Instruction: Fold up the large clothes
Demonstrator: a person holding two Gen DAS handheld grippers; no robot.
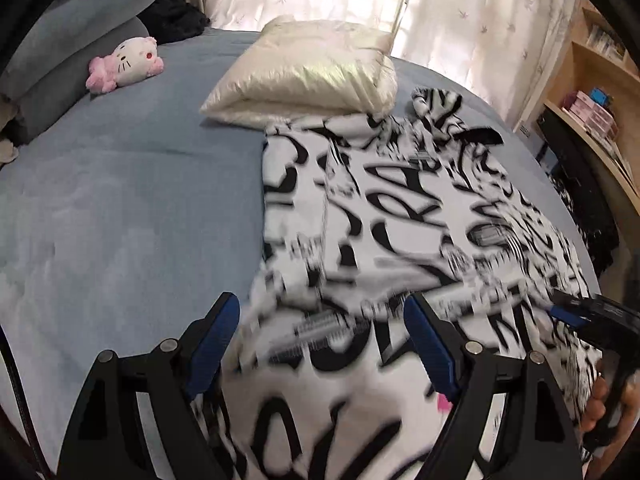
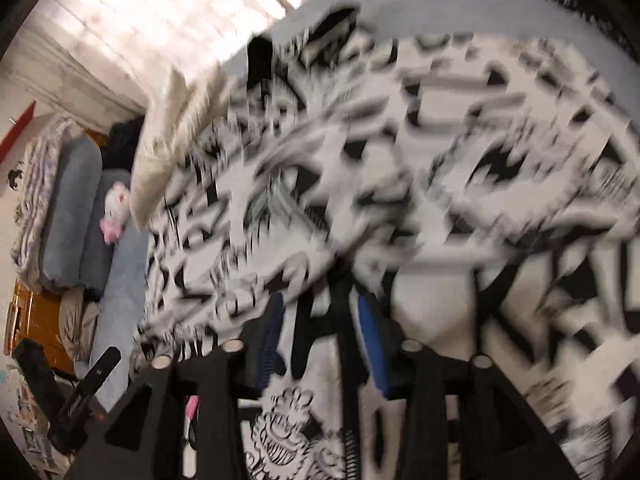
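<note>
Blue-grey bedding covers the bed point(image 1: 120, 200), and on its right half lies the black-and-white printed garment point(image 1: 400, 220), its long axis running from the near edge toward the cream folded jacket point(image 1: 304, 76) at the far edge. The left gripper point(image 1: 320, 340) hangs wide open over the near hem and holds nothing. The right gripper point(image 2: 320, 320) seems to pinch a fold of this cloth between nearly closed fingers, though blur makes it uncertain, so I judge it nearer to the next fold.

One garment point(image 1: 400, 220) — one pillow point(image 1: 308, 76) — one plush point(image 1: 128, 62)
</note>
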